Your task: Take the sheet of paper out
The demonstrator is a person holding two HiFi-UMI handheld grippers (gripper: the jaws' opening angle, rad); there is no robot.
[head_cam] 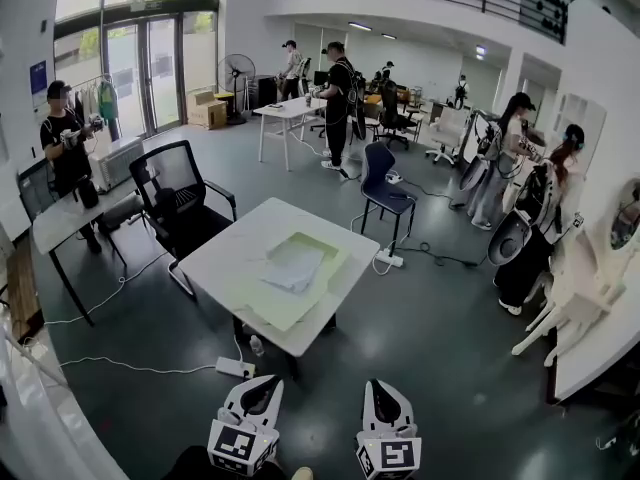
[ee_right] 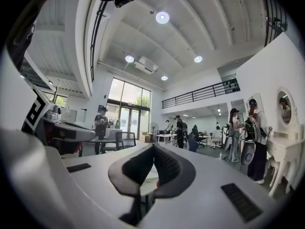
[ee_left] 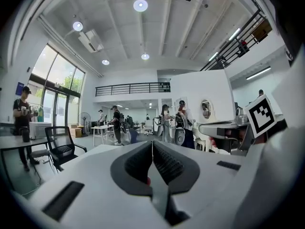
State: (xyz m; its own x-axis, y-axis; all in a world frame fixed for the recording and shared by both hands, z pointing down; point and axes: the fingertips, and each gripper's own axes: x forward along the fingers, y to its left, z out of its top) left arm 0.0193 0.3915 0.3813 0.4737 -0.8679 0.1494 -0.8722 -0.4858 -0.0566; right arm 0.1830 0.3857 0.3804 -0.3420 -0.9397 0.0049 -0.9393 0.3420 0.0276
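Note:
A white sheet of paper lies slightly crumpled inside an open pale yellow-green folder on a white square table in the middle of the head view. Both grippers hang low at the bottom of that view, well short of the table. My left gripper is shut with nothing between its jaws; in its own view the left gripper has its dark pads meeting. My right gripper is shut too and holds nothing, and the right gripper shows closed pads, pointing level into the room.
A black office chair stands at the table's left and a blue chair behind it. A power strip and cables lie on the floor in front. Several people stand around the room. A white dresser is at the right.

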